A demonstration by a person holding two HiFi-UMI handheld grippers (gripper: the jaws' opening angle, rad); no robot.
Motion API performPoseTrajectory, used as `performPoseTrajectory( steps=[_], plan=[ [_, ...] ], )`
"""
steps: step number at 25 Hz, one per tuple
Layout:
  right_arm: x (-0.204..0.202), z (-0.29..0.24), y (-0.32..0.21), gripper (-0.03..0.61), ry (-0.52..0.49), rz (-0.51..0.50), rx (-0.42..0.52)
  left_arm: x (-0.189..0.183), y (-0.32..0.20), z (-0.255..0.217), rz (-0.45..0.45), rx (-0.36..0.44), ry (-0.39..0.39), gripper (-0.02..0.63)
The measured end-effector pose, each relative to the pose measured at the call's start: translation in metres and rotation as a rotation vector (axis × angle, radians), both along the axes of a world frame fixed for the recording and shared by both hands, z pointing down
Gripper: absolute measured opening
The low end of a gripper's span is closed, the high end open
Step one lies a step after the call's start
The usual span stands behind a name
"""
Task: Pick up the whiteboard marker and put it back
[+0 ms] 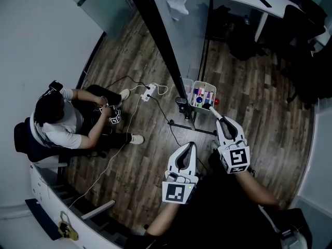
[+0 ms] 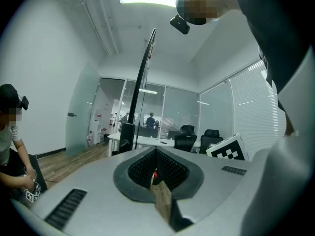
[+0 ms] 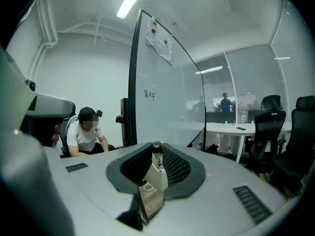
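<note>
— Right gripper (image 1: 215,111)?
— Jaws clenched on marker (image 3: 157,154), just beside tray (image 1: 193,84) at foot of whiteboard (image 3: 162,82). Left gripper (image 1: 192,146): jaws pressed together, nothing held.
— Step?
— Probably carrying. Next: line up over tray, lower among the pens (image 1: 199,93), let go.

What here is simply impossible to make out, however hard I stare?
- Writing on the whiteboard: too small to read in the right gripper view, and the head view sees the board nearly edge-on.
- Marker barrel: mostly covered by the pads of the right gripper, which is clamped on it.
- Markers in the tray: too small in the head view to count.
</note>
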State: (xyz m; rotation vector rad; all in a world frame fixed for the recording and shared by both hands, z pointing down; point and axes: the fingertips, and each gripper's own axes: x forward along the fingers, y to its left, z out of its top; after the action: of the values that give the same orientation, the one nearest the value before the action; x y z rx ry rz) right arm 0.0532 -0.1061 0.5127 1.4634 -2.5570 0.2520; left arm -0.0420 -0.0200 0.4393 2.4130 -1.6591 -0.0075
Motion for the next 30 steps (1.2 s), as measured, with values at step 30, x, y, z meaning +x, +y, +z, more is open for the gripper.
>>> performPoseTrajectory(
  steps=[30],
  plan=[
    [0.012,-0.037,0.059,0.077,-0.014,0.022,0.065,-0.007,0.038,-0.022,0.025,0.087,0.003,0.002]
  ],
)
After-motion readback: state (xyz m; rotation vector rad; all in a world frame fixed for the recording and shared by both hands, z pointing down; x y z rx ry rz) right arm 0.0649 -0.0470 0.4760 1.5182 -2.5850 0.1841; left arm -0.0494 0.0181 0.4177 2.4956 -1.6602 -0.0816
